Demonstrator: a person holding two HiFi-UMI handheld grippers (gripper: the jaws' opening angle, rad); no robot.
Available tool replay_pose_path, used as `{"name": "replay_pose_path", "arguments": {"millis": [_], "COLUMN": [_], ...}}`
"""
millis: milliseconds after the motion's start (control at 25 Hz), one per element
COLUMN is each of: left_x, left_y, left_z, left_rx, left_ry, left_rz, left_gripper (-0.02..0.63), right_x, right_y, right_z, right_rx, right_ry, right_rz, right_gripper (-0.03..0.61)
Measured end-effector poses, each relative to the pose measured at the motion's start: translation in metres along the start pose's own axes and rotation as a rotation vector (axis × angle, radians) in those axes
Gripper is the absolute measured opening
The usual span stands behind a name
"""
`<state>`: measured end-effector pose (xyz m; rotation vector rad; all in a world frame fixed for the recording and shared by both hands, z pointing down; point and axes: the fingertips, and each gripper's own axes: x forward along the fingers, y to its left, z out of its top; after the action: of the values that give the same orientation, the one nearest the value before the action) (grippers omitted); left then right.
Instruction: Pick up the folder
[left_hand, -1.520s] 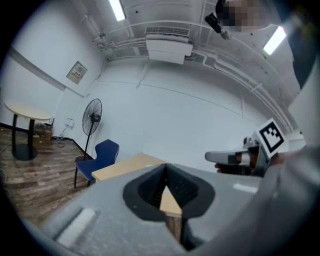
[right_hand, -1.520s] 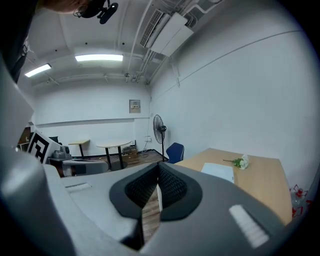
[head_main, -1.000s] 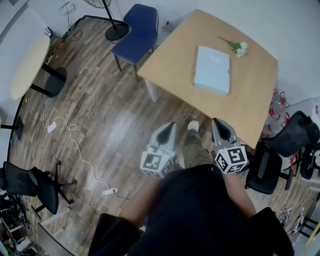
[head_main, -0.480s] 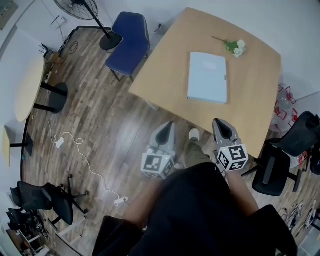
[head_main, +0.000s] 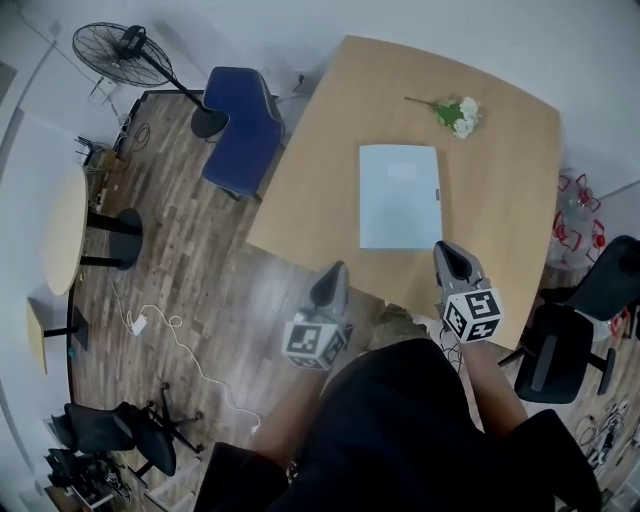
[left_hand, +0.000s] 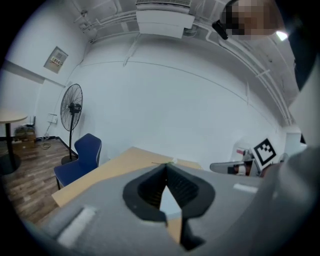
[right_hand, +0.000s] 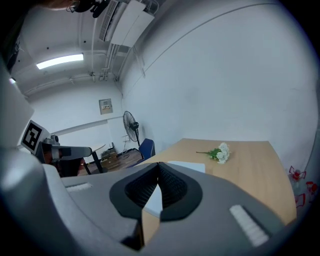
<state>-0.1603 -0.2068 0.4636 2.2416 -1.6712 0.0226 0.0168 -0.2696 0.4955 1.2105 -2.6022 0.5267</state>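
My left tongs and right tongs are both pinched together, empty. Folder lies flat on the counter, just ahead of the right tongs.

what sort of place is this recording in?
Probably an office meeting room: a large light-wood table with a pale blue folder on it, a black swivel office chair beside it, and a black pedestal fan.
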Motion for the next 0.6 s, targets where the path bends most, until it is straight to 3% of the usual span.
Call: {"name": "replay_pose_path", "arguments": {"millis": [320, 600], "left_x": [0.066, 0.101], "left_y": [0.002, 0.026], "left_z": [-0.022, -0.049], "left_rx": [0.059, 0.004], "left_ry": [0.14, 0.21], "left_rz": [0.011, 0.047], "left_gripper": [0.002, 0.002], "right_x": [0.038, 0.064], "right_y": [-0.077, -0.11], "right_z": [-0.011, -0.029], "right_rx": [0.041, 0.044], "right_ry": [0.068, 0.154], "right_rz": [-0.064, -0.067], "right_gripper": [0.001, 0.008]}}
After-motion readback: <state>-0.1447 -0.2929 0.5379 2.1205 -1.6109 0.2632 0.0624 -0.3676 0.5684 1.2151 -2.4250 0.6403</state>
